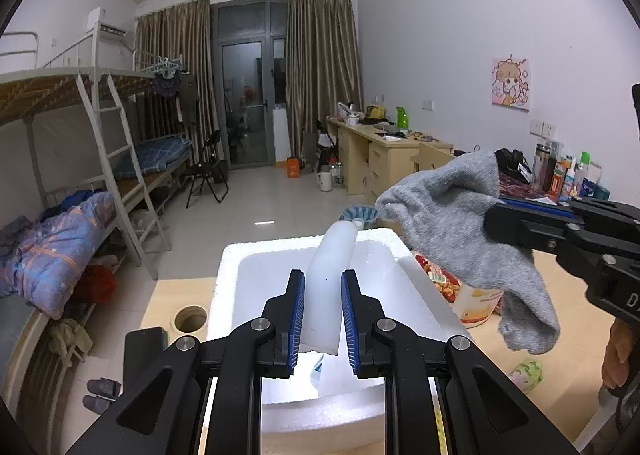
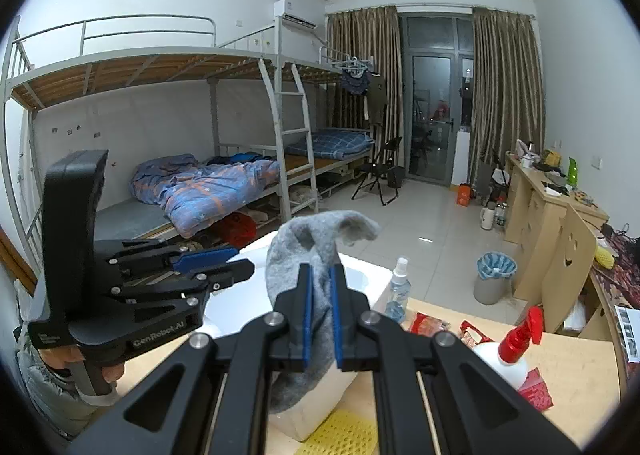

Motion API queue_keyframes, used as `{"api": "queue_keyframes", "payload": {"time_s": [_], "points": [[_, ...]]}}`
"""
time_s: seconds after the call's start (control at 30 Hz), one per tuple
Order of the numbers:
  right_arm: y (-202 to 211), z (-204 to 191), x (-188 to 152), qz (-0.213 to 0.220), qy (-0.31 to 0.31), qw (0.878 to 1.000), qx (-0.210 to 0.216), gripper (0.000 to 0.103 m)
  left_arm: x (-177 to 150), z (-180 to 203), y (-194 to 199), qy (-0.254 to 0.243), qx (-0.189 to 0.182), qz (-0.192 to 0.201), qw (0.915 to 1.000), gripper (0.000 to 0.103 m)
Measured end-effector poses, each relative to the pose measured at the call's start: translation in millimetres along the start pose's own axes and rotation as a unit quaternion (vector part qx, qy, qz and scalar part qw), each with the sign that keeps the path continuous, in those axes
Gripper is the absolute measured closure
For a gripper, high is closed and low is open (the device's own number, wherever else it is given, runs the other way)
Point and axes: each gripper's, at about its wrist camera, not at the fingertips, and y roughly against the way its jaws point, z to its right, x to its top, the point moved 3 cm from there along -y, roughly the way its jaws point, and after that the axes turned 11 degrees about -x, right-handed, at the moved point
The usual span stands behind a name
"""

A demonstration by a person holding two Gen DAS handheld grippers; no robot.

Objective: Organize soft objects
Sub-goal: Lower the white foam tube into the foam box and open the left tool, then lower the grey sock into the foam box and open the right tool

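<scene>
In the left wrist view my left gripper (image 1: 323, 279) is shut on a white foam strip (image 1: 334, 251), which stands up between the blue pads over an open white styrofoam box (image 1: 232, 267). To the right, my right gripper (image 1: 496, 215) is shut on a grey sock (image 1: 448, 215) that hangs limp above the box's right rim. The right wrist view shows the grey sock (image 2: 316, 239) pinched between my right gripper's (image 2: 320, 275) pads, its toe flopping forward. My left gripper (image 2: 240, 261) appears side-on at the left, above the styrofoam box (image 2: 368, 275).
On the wooden desk lie a red-trigger spray bottle (image 2: 516, 347), a clear spray bottle (image 2: 398, 291), snack packets (image 2: 428, 323), a yellow mesh pad (image 2: 344, 435), a noodle cup (image 1: 476, 303), a small green cloth item (image 1: 528, 373) and a phone (image 1: 144, 351) by a cable hole (image 1: 191, 318).
</scene>
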Motion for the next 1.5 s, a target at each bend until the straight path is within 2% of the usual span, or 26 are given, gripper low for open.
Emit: {"api": "queue_keyframes", "payload": {"time_s": [0.13,0.2,0.23,0.3,0.37,0.7,1.1,1.5], "points": [[-1,3,1,0.0,-0.003,1.0,-0.003,0.092,-2,-1,-10,0.006,-0.006,-0.005,0.9999,0.074],[-2,4,0,-0.002,-0.006,1.0,-0.004,0.092,-3,-3,-12,0.011,-0.008,-0.008,0.9999,0.046],[-4,5,0,-0.003,-0.007,1.0,-0.005,0.092,-3,-4,-14,0.012,-0.004,-0.01,0.9999,0.04],[-6,5,0,-0.007,-0.008,1.0,-0.007,0.092,-4,-7,-12,0.014,0.001,-0.009,0.9999,0.018],[-6,5,0,-0.008,-0.009,1.0,-0.009,0.092,-4,-9,-9,0.02,-0.001,0.001,0.9998,0.011],[-13,-4,2,-0.014,-0.004,1.0,-0.004,0.092,-9,-16,14,0.026,0.014,0.025,0.9992,0.001],[-28,-27,8,-0.027,0.005,0.999,0.016,0.092,-10,-31,48,0.027,0.054,0.055,0.9967,0.0],[-42,-34,9,-0.04,0.009,0.999,0.015,0.092,-18,-46,66,0.022,0.083,0.059,0.9946,0.0]]}}
